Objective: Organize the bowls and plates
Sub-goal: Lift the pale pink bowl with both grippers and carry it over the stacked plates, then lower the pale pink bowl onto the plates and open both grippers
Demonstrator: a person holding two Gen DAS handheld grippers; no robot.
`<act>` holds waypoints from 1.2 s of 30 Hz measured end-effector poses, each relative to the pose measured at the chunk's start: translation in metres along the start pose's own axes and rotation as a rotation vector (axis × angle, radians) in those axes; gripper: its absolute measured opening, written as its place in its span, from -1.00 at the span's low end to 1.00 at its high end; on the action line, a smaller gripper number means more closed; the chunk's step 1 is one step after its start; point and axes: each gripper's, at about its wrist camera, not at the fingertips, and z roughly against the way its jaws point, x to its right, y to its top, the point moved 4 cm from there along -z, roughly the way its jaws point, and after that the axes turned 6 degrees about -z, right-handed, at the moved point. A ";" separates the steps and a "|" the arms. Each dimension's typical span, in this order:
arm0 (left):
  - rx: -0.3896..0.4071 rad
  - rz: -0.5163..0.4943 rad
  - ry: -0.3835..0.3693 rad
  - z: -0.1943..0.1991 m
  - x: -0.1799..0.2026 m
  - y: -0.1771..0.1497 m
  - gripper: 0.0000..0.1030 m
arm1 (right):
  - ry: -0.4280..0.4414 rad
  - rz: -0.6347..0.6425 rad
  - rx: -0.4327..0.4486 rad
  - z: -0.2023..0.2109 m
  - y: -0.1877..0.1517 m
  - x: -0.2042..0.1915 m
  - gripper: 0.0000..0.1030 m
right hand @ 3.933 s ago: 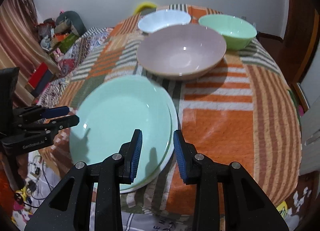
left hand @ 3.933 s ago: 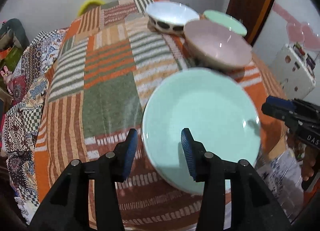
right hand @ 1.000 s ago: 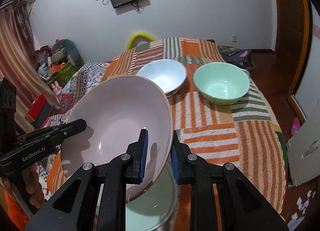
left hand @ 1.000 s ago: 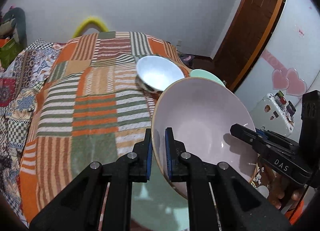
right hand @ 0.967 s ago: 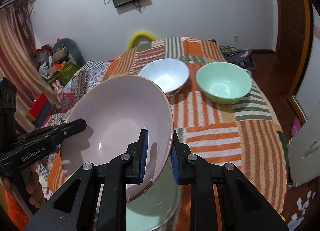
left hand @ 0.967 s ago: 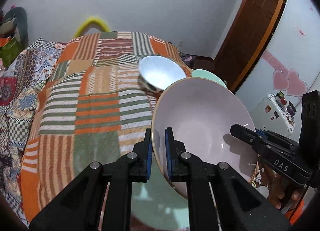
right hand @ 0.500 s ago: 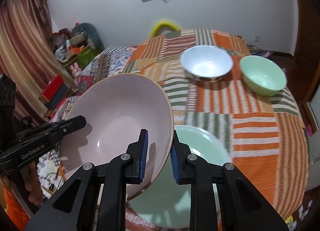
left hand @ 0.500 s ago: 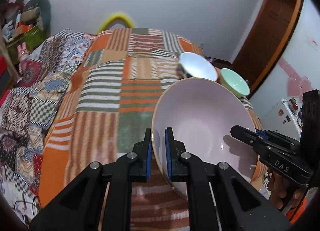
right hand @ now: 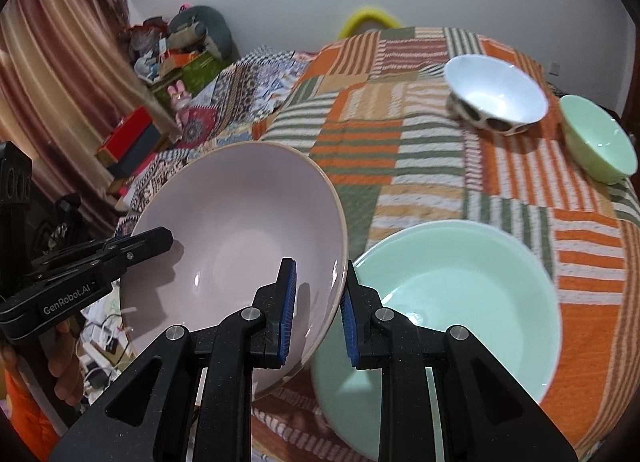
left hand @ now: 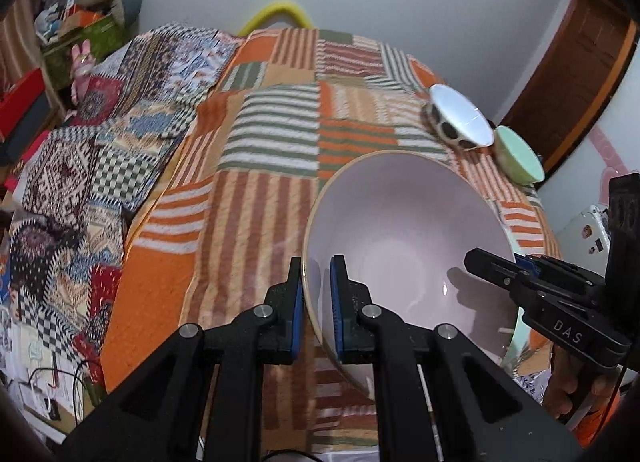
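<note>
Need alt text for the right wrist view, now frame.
Right gripper and left gripper clamp opposite rims of a large pale pink ceramic bowl, beside stacked mint-green plates on a striped orange patchwork cloth. A spotted white bowl and small green bowl sit behind.

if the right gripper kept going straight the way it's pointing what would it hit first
Apart from the large pink bowl it is shut on, probably the stacked pale green plates on the striped patchwork cloth, right beyond the right gripper. Depth is uncertain.
</note>
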 end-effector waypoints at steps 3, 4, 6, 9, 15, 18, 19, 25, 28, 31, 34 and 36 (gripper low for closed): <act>-0.029 0.030 0.003 -0.009 -0.013 -0.008 -0.80 | -0.003 0.019 -0.032 -0.012 -0.005 -0.007 -0.62; -0.039 0.040 0.004 -0.012 -0.017 -0.011 -0.80 | -0.005 0.023 -0.042 -0.016 -0.006 -0.009 -0.62; -0.058 0.052 0.009 -0.019 -0.024 -0.016 -0.80 | -0.006 0.032 -0.064 -0.025 -0.008 -0.012 -0.62; -0.081 0.061 0.019 -0.026 -0.032 -0.023 -0.80 | -0.007 0.040 -0.089 -0.036 -0.011 -0.015 -0.62; -0.115 0.081 0.027 -0.040 -0.042 -0.033 -0.80 | -0.011 0.053 -0.127 -0.050 -0.011 -0.019 -0.62; -0.132 0.088 0.026 -0.046 -0.044 -0.037 -0.80 | -0.016 0.058 -0.138 -0.056 -0.012 -0.019 -0.62; -0.134 0.088 0.023 -0.048 -0.045 -0.038 -0.80 | -0.017 0.058 -0.141 -0.056 -0.011 -0.018 -0.62; -0.123 0.072 0.032 -0.049 -0.042 -0.039 -0.79 | -0.020 0.066 -0.141 -0.059 -0.010 -0.016 -0.59; -0.129 0.074 0.020 -0.050 -0.041 -0.042 -0.76 | -0.023 0.070 -0.145 -0.060 -0.010 -0.016 -0.57; -0.136 0.087 0.009 -0.051 -0.042 -0.044 -0.76 | -0.037 0.086 -0.145 -0.059 -0.010 -0.018 -0.57; -0.143 0.092 0.012 -0.049 -0.043 -0.044 -0.67 | -0.052 0.120 -0.124 -0.054 -0.008 -0.023 -0.42; -0.134 0.086 0.027 -0.044 -0.042 -0.043 -0.53 | -0.065 0.147 -0.094 -0.047 -0.006 -0.026 -0.19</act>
